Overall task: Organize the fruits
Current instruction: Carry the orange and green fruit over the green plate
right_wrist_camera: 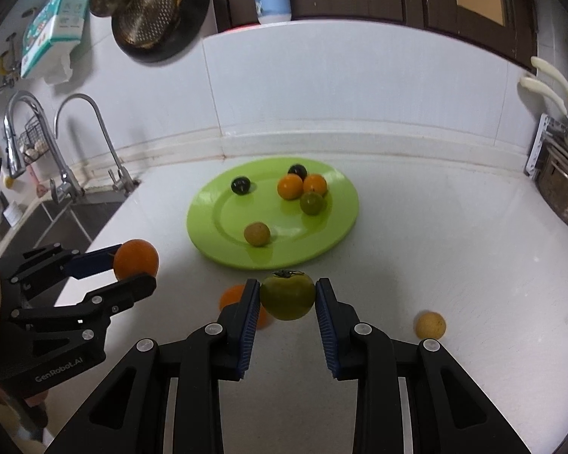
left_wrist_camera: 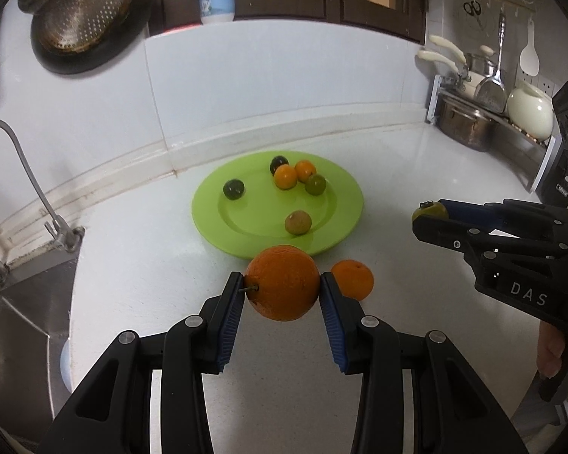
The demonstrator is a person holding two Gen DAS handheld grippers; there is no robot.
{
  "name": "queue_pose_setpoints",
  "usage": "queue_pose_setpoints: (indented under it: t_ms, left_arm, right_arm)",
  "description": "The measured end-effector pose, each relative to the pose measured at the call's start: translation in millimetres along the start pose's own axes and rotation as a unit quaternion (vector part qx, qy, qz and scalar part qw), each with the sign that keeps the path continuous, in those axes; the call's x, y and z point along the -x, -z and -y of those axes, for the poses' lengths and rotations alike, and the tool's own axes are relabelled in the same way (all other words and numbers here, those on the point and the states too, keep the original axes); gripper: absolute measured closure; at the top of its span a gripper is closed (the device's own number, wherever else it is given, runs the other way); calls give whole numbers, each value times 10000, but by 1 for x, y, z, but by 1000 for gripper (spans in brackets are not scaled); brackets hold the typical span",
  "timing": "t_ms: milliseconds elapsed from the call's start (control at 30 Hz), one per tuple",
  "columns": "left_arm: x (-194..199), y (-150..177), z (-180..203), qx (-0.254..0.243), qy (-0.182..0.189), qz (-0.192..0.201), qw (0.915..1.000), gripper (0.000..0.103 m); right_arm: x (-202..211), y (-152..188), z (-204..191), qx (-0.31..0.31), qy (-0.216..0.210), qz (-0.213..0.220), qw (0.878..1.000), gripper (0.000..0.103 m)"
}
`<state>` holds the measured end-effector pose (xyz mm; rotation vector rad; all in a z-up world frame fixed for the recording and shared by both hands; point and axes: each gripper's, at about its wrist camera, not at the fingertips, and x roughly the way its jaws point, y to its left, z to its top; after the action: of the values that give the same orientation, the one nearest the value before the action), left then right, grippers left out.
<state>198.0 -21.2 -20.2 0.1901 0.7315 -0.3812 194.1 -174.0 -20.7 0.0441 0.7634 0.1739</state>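
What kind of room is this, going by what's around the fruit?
Most likely a home kitchen: a sink with a gooseneck faucet at the counter's left end, a metal colander hanging on the tiled wall, and a rack of steel pots on the right.

Looked like a home kitchen: sink faucet, hung colander, pots on rack, tiled wall.

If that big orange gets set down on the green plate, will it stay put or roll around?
It would probably roll a little: the big orange, held in the left gripper, is round with no flat side. The green plate looks smooth and glossy, so little would stop it. Its raised rim and the small fruits already there would likely catch it.
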Motion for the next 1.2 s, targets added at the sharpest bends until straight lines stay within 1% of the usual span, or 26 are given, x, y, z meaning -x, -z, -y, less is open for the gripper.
queue_pose_setpoints:
  t_ms: [233, 567, 900, 1033, 1200]
  left_arm:
    - [18, -13, -2, -68, -67, 256, 9996, 63]
    - [25, -39, -9, -192, -210, 585, 9979, 63]
    - [15, -63, -23, -92, -190, 654, 9976, 63]
    - [6, -75, -28, -55, -177, 636, 9978, 63]
    - [-13, -90, -36, 61, -146, 503, 9986, 63]
  right_arm:
    - [16, -14, -7, 30, -110, 284, 9995, 72]
    - [20, -42, -12, 89, -280, 583, 9979, 72]
    - [6, -69, -13, 156, -366, 740, 9965, 72]
    - [-3, -79, -12, 128, -421, 693, 9966, 72]
    - [-20, -92, -8, 67, -484, 576, 9971, 72]
